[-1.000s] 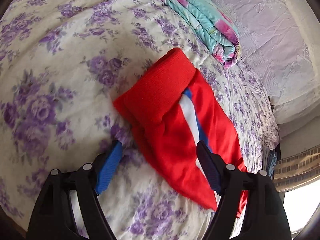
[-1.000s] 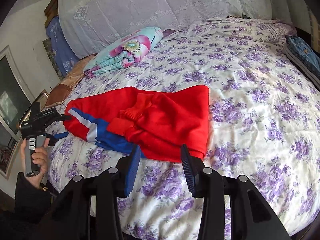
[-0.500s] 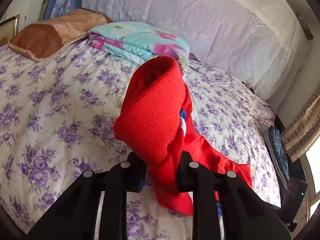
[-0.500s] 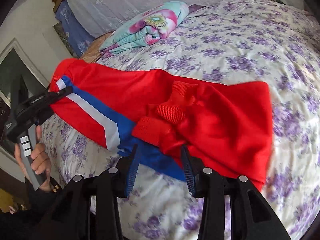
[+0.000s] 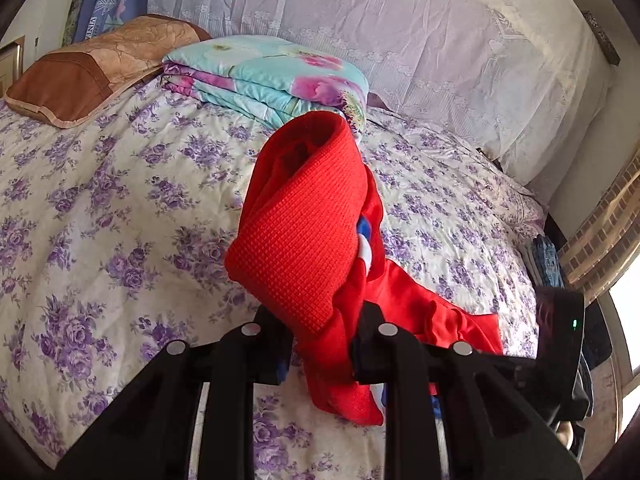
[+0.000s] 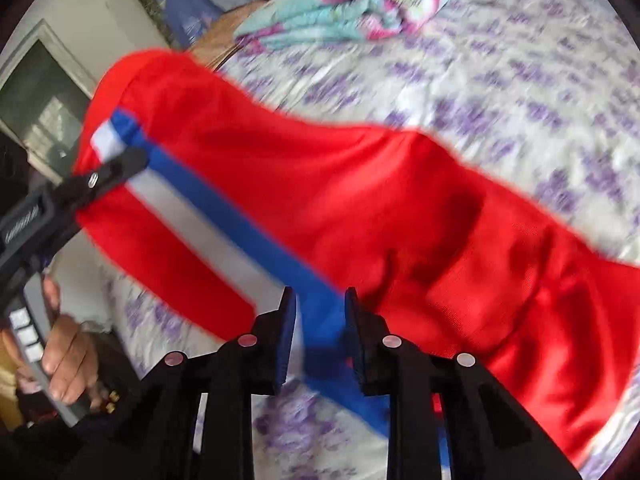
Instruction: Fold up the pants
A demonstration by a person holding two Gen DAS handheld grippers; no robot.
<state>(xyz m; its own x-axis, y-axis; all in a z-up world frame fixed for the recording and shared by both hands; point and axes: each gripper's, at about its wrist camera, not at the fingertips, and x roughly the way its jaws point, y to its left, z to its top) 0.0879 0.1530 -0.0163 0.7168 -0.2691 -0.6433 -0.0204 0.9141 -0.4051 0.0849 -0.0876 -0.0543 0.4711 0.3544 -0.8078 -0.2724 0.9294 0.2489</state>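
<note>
The pants [image 5: 304, 240] are red with a blue and white side stripe. My left gripper [image 5: 322, 332] is shut on the red waistband end and holds it up above the bed. In the right wrist view the pants [image 6: 360, 200] hang stretched across the frame, blurred. My right gripper [image 6: 320, 320] is shut on the blue stripe edge of the pants. The left gripper [image 6: 116, 168] also shows at the left of that view, clamped on the pants' end, with the hand under it.
The bed [image 5: 100, 200] has a purple flowered sheet. A folded turquoise flowered quilt [image 5: 272, 76] and a brown pillow [image 5: 92, 68] lie at its head, with a white lace cover [image 5: 400, 32] behind. Folded blue clothes [image 5: 544, 260] sit at the right edge.
Both grippers closed on the pants and lifted them off the bed. The pants went from a crumpled heap to a stretched length between the two grippers.
</note>
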